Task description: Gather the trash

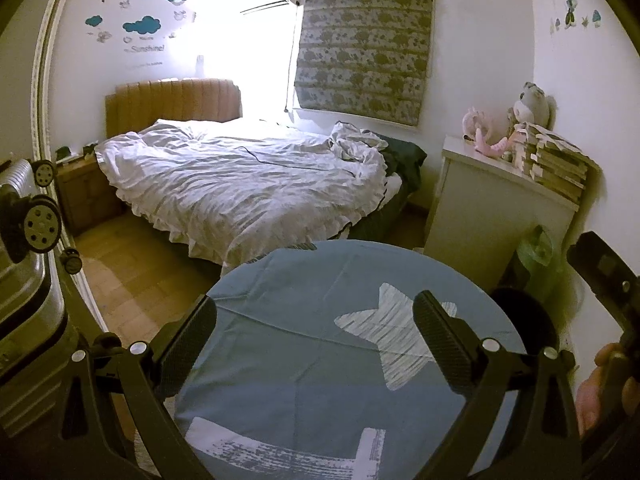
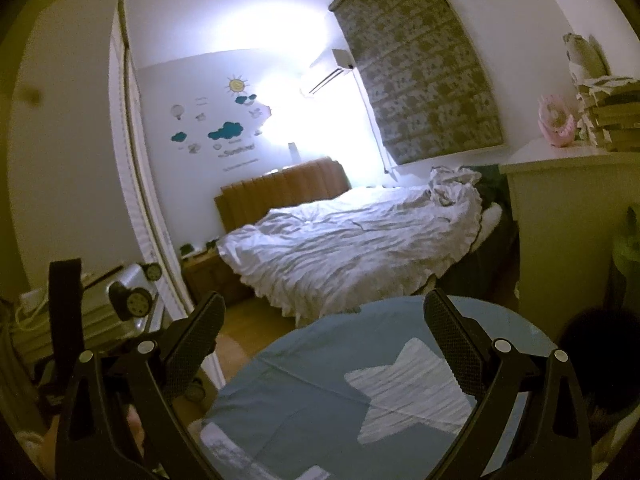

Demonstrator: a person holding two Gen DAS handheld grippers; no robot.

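My left gripper (image 1: 316, 308) is open and holds nothing. It hovers over a round table under a blue cloth (image 1: 280, 320) printed with a white star (image 1: 396, 340). My right gripper (image 2: 326, 304) is also open and holds nothing, over the same blue cloth (image 2: 300, 392). No loose trash shows on the cloth. A green plastic bag (image 1: 536, 252) stands to the right of the table, next to a dark round object (image 1: 520, 312) whose nature I cannot tell. In the left wrist view, part of the right gripper's body (image 1: 604, 276) and a hand (image 1: 600, 380) sit at the right edge.
A bed with a rumpled white duvet (image 1: 248, 188) lies beyond the table, a wooden nightstand (image 1: 88, 196) to its left. A white cabinet (image 1: 492, 216) with stacked books (image 1: 556, 164) and plush toys (image 1: 528, 104) stands right. A silver suitcase (image 1: 24, 280) is at the left, beside a strip of wood floor (image 1: 140, 276).
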